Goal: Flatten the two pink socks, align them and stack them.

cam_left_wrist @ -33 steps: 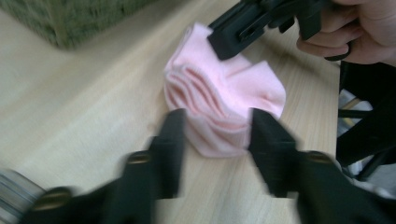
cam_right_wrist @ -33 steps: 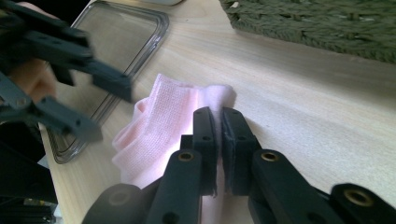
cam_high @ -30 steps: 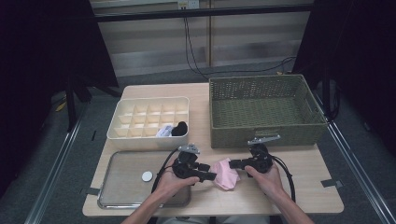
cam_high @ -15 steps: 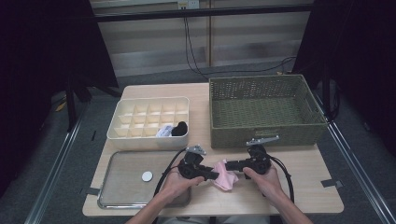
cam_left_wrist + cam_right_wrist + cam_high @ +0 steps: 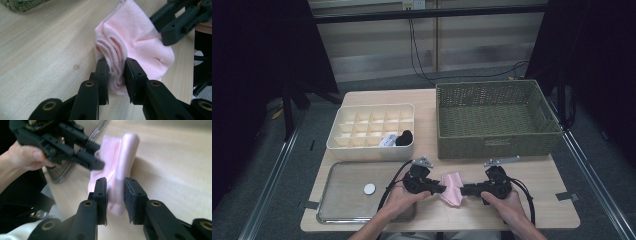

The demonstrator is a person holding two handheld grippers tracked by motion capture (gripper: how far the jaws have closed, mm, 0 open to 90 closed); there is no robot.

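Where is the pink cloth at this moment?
In the high view the pink cloth lies on the table's near edge, between the left gripper and right gripper, right of the metal tray.

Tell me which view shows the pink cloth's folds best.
The left gripper view: the pink cloth is close and sharp, its bunched folds pinched between the left tool's jaws. The right gripper view shows it blurred, near the right tool. The high view shows a small pink patch between both tools.
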